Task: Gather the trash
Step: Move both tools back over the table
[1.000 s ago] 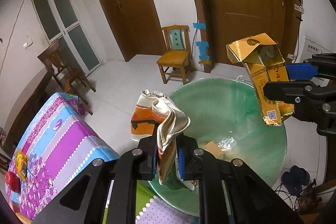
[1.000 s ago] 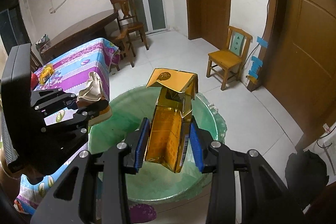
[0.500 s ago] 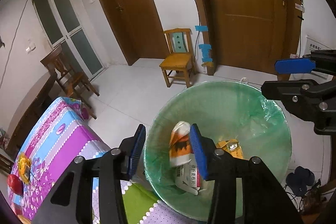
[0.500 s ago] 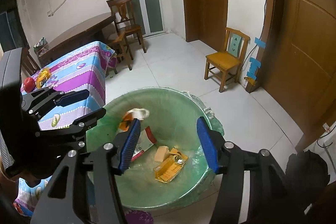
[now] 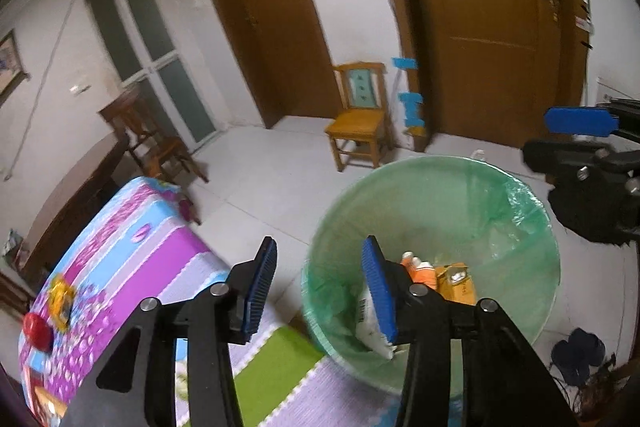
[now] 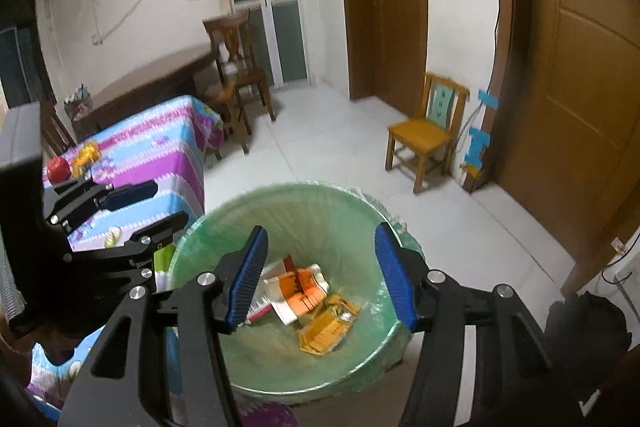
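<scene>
Both the left gripper [image 5: 320,291] and right gripper [image 6: 322,275] gape empty over the bin [image 6: 360,379], wrappers [image 6: 300,291] inside (table [image 6: 160,147] items possibly left)

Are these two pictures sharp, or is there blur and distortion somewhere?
Left wrist view: the door frames bow from the fisheye lens, and the tablecloth is smeared by motion blur. Right wrist view: the bin rim is soft, the trash inside is readable, and the corners are dark.
</scene>
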